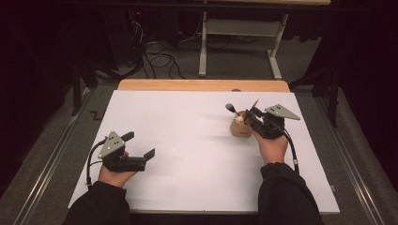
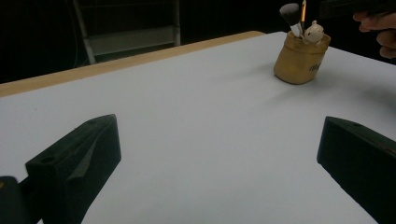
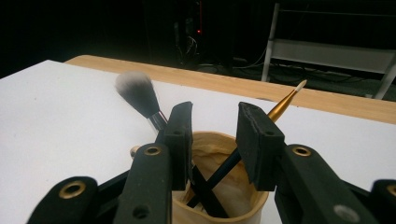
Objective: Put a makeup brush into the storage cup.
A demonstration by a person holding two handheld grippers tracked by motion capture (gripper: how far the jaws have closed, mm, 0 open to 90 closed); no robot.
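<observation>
Brushes are standing in the tan cup (image 1: 241,127) at the table's far right; the right gripper (image 3: 214,140) is hovering released just above the rim, so withdrawing comes next, while the left gripper (image 1: 139,147) is idling, jaws spread

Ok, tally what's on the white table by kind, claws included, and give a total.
Tan cups: 1
Brushes standing in the cup, a fluffy makeup brush and a thin gold-handled brush: 2
Small pale figure at the cup's rim: 1
Claws, left claw and right claw: 2
Total: 6
</observation>
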